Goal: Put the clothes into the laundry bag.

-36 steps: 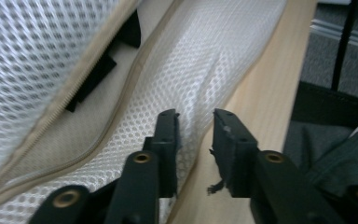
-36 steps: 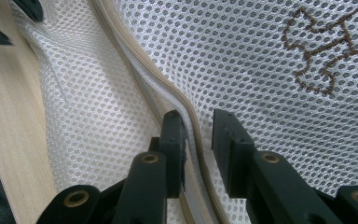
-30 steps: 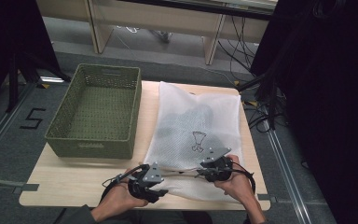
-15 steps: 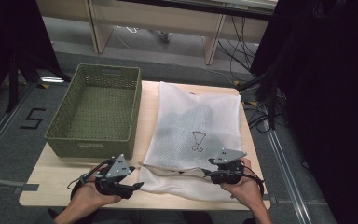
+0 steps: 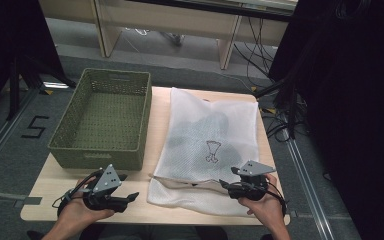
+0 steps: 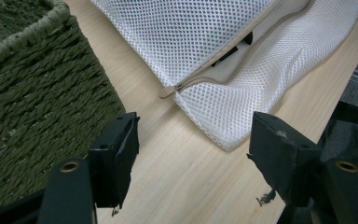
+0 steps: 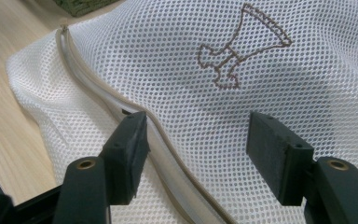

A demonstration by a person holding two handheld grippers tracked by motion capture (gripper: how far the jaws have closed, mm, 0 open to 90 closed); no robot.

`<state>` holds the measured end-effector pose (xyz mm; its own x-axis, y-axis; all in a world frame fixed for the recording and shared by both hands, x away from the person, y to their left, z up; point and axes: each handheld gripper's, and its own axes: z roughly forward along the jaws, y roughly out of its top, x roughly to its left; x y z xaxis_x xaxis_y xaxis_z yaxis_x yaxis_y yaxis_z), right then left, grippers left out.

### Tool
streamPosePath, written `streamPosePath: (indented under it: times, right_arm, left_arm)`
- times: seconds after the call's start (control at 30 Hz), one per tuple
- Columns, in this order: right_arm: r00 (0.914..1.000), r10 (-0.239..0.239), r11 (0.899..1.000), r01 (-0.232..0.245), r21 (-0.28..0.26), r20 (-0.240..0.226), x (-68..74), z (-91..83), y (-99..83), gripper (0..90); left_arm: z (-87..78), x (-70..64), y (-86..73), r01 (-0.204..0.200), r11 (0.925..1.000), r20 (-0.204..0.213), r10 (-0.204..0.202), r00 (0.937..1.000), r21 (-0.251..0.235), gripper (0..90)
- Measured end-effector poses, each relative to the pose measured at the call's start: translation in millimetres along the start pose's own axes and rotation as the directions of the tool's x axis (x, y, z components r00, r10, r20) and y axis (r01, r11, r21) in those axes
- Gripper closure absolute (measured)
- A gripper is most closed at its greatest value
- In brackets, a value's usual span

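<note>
2 grippers sit near the front edge of a pale wooden table (image 5: 50, 197), both with jaws spread apart and gripping nothing. The left gripper (image 5: 130, 197) rests over bare wood between a basket (image 5: 100, 117) and a bag (image 5: 212, 135), close to the bag's near left corner. The right gripper (image 5: 224, 185) lies on the bag's near end, its black jaws straddling the zipper (image 7: 135, 112).

The bag is white open mesh, flat and roughly rectangular, lying lengthwise on the table's right half, just beside the basket. A beige zipper band runs across its near end; in the left gripper view the zipper (image 6: 214, 70) gapes a little, showing something dark inside, and its pull lies at the left end on the wood. A small brown stitched motif (image 5: 213, 150) marks the mesh, seen close up in the right gripper view (image 7: 235, 51). Darker grey shapes show through the weave in the bag's middle and far part; what they are cannot be told.

The basket is olive green, of thick woven cord with a plaited rim (image 6: 23, 32), rectangular with handle slots in its short walls. Nothing lies in it.
</note>
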<state>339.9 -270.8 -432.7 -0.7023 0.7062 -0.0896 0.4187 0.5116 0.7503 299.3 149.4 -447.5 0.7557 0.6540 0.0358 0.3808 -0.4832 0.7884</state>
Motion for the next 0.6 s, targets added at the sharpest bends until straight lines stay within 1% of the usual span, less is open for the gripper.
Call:
streamPosePath:
  times: [0.07, 0.1, 0.17, 0.27, 0.4, 0.5, 0.6]
  right_arm:
    - [1.0, 0.007, 1.0, -0.007, -0.013, 0.006, 1.2, -1.7, -0.6, 38.0]
    - [0.9997, 0.023, 1.0, -0.023, -0.021, 0.007, 2.2, -3.2, -0.9, 37.5]
    - [0.9992, 0.039, 0.999, -0.038, -0.038, 0.008, 3.3, -5.7, -1.4, 36.8]
    - [0.9989, 0.045, 0.997, -0.044, -0.058, 0.016, 5.0, -9.1, -3.2, 36.1]
    - [0.9985, 0.054, 0.997, -0.054, -0.061, 0.009, 9.6, -12.8, -8.2, 34.9]
    - [0.9978, 0.067, 0.996, -0.067, -0.059, 0.0, 14.5, -15.5, -12.7, 33.9]
    - [0.9979, 0.065, 0.997, -0.065, -0.046, -0.007, 20.2, -17.1, -17.4, 33.5]
  left_arm:
    - [-1.6, 0.0, -2.0, 0.001, 1.0, -0.004, -0.001, 1.0, 0.004, 31.4]
    - [-1.4, -0.2, -3.1, 0.002, 1.0, -0.008, -0.002, 1.0, -0.005, 30.9]
    - [-2.0, -0.4, -4.4, 0.004, 1.0, -0.011, -0.004, 0.9999, -0.009, 29.6]
    - [-3.9, -1.2, -6.2, 0.009, 0.9999, -0.011, -0.009, 0.9999, -0.011, 28.0]
    - [-8.0, -2.6, -9.8, 0.013, 0.9997, -0.01, -0.013, 0.9999, -0.02, 25.4]
    - [-12.6, -2.7, -14.2, 0.032, 0.9991, -0.01, -0.032, 0.9994, -0.027, 21.9]
    - [-17.1, -2.7, -19.6, 0.051, 0.9982, -0.012, -0.052, 0.9986, -0.032, 21.0]
